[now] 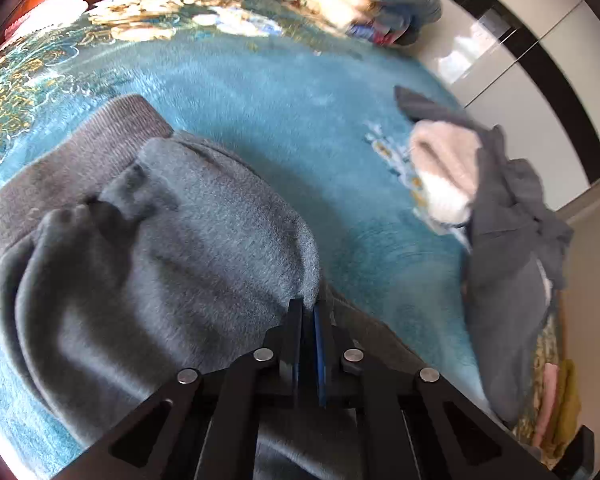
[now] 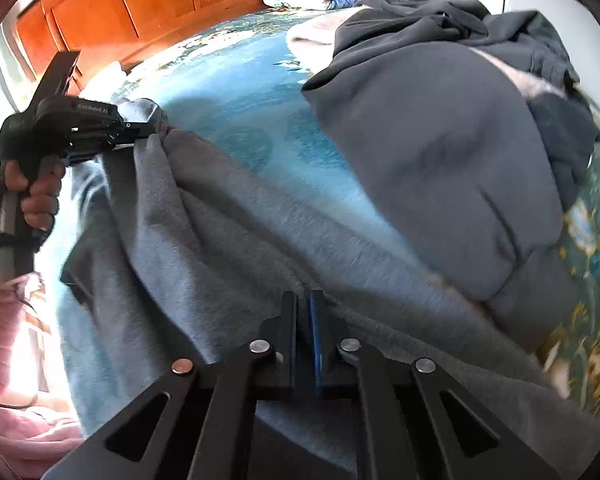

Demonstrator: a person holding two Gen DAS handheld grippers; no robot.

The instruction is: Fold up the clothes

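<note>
Both hand-held grippers point(image 1: 308, 308) point(image 2: 302, 300) pinch fuzzy grey sweatshirt point(image 1: 160, 240) (prob. fleece).

Showing a soft, matt fleece nap: grey knit sweatshirt point(image 1: 148, 248), with ribbed hem band point(image 1: 100, 136). Looking plush and slightly sheeny: teal pile blanket point(image 1: 284, 104). Gleaming glossy, varnished: orange wooden headboard point(image 2: 140, 4). Appearing matt black, hard plastic or metal, with bright smooth metal pins: left gripper point(image 1: 308, 312); right gripper point(image 2: 302, 304). Lying smoother, matt: dark grey cloth garments point(image 2: 440, 128).
</note>
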